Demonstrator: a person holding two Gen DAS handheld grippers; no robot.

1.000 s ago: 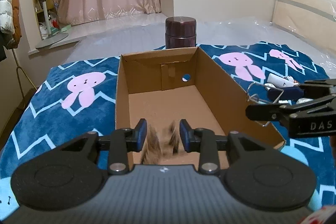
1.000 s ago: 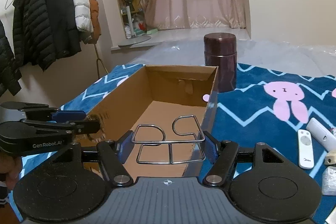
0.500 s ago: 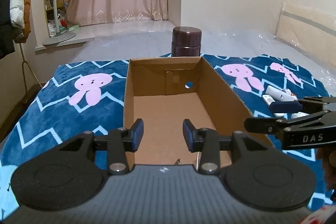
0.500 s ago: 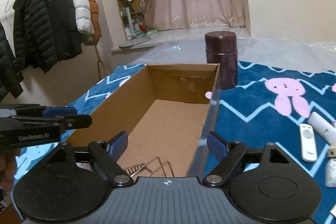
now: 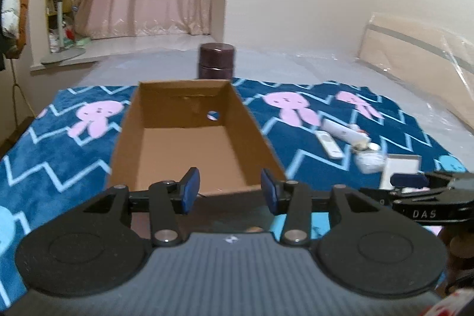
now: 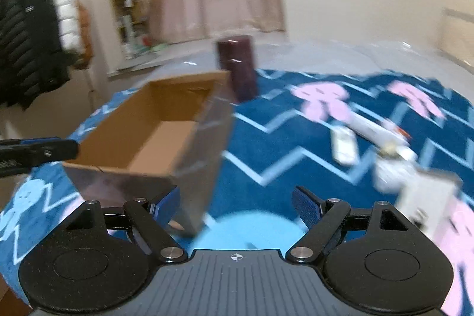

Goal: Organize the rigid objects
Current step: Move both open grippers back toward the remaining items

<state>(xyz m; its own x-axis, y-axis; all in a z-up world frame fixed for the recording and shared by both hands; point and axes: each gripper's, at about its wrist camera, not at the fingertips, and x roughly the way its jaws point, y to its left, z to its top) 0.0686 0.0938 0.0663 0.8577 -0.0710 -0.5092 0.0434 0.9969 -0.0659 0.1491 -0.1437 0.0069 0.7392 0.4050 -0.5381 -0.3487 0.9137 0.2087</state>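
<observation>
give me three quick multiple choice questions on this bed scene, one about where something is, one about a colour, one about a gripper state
1. Where does the dark maroon cylindrical flask stand?
A. inside the box
B. behind the far end of the open brown cardboard box
C. on the white remote

2. What colour are the rabbits on the blue zigzag blanket?
A. pink
B. green
C. orange

3. How is the left hand-held gripper?
A. shut on a flask
B. shut on a remote
C. open, holding nothing

Answers: 1 B, the flask rises past the box's far wall. 2 A, pink rabbits show either side of the box. 3 C, the blue pads stand apart with nothing between them.
</observation>
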